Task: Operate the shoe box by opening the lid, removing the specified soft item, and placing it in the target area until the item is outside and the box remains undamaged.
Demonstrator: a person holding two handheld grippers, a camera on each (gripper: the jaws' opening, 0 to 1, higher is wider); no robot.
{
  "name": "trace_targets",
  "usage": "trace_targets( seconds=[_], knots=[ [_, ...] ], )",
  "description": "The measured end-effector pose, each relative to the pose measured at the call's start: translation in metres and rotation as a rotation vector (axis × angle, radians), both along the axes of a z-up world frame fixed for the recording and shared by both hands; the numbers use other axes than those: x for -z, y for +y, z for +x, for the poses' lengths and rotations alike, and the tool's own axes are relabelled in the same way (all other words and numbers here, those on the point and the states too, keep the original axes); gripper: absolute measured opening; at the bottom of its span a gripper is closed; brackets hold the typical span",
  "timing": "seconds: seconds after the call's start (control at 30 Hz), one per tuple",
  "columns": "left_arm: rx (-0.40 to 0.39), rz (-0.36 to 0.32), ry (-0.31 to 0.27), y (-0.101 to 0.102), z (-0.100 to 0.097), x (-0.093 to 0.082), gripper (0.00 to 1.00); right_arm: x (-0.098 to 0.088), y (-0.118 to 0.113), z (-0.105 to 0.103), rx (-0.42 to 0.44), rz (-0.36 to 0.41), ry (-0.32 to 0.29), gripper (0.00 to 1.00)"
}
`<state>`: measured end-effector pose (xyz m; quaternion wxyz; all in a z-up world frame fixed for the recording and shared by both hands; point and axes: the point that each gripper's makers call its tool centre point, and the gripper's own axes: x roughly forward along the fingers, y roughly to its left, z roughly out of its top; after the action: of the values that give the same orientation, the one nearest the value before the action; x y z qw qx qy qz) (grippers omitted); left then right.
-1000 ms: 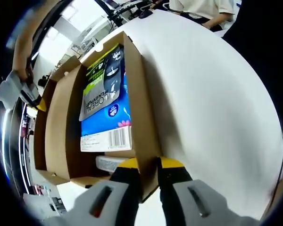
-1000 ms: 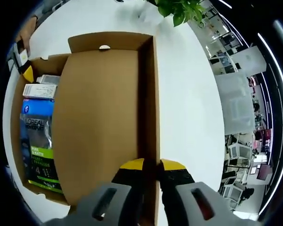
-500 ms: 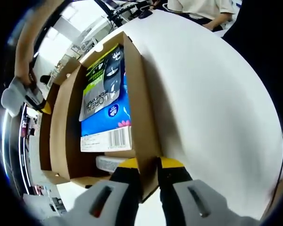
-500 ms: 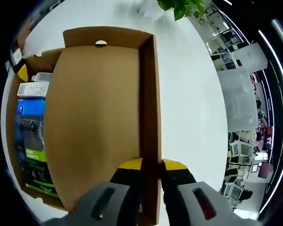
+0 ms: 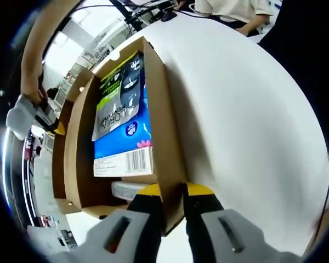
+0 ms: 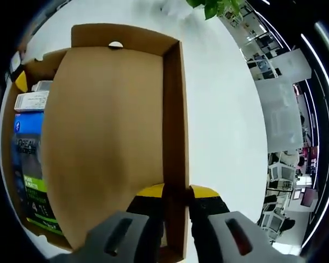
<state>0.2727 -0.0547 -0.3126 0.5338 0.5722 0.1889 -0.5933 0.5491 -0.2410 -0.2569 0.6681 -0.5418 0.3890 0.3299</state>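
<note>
Shoe box (image 5: 167,137) brown cardboard, open; left fingers clamp wall, right fingers clamp lid (image 6: 107,131).

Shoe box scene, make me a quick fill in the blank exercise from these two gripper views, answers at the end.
1. The left gripper is shut on the ____ of the shoe box.
2. The right gripper is shut on the rim of the box's ____.
3. The pack lying inside the box is mostly ____ in colour, with a green and grey label.
4. The box stands on a ____ table.

Missing words: wall; lid; blue; white
</note>
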Motion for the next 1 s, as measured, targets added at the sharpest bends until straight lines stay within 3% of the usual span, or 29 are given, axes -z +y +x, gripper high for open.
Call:
trace_targets(
  seconds=[0.7, 1.0],
  knots=[
    [-0.002, -0.005, 0.005, 0.000, 0.000, 0.000, 0.12, 0.028, 0.000, -0.001, 0.005, 0.010, 0.022, 0.17],
    [-0.005, -0.008, 0.009, 0.000, 0.000, 0.000, 0.12, 0.026, 0.001, -0.001, 0.002, 0.020, 0.026, 0.17]
  ],
)
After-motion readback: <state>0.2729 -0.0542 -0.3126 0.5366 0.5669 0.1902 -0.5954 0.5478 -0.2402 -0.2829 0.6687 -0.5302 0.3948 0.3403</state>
